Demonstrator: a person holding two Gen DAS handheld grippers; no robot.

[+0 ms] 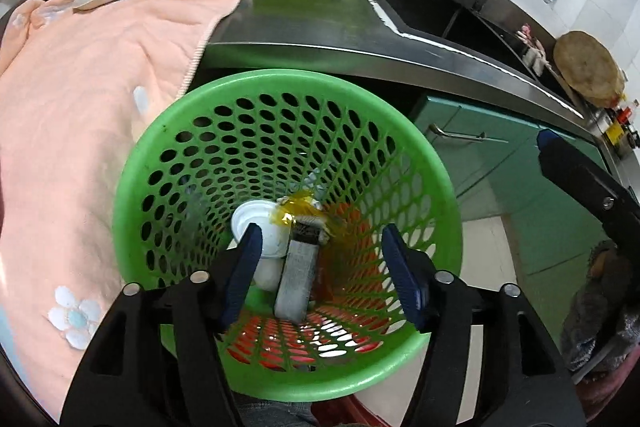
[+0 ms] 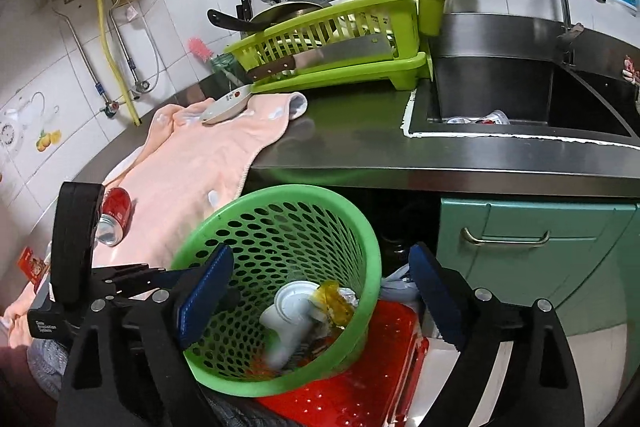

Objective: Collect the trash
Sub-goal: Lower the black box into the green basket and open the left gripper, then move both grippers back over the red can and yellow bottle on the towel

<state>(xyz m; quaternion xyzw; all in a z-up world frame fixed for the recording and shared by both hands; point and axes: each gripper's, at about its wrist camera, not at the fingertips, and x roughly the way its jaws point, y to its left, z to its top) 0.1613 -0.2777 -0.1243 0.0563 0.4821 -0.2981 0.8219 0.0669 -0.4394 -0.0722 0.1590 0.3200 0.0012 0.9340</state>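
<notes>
A green perforated waste basket (image 1: pixel 280 115) stands below the steel counter edge; it also shows in the right wrist view (image 2: pixel 280 211). Inside lie a white cup (image 1: pixel 256 223), a yellow wrapper (image 1: pixel 296 213) and a grey flat pack (image 1: pixel 298 275); the white cup (image 2: pixel 292 307) and wrapper (image 2: pixel 332 301) show there too. My left gripper (image 1: pixel 320 267) is open and empty over the basket's mouth. My right gripper (image 2: pixel 320 295) is open and empty just above the basket. A red soda can (image 2: pixel 114 215) lies on the peach towel (image 2: pixel 192 163), beside the left gripper's body (image 2: pixel 76 239).
A lime dish rack (image 2: pixel 340 47) with a cleaver stands at the counter's back. A small plate (image 2: pixel 226 103) rests on the towel. The sink (image 2: pixel 520 95) holds some cups. Teal cabinet doors (image 2: pixel 540 255) are at right. A red crate (image 2: pixel 360 387) sits under the basket.
</notes>
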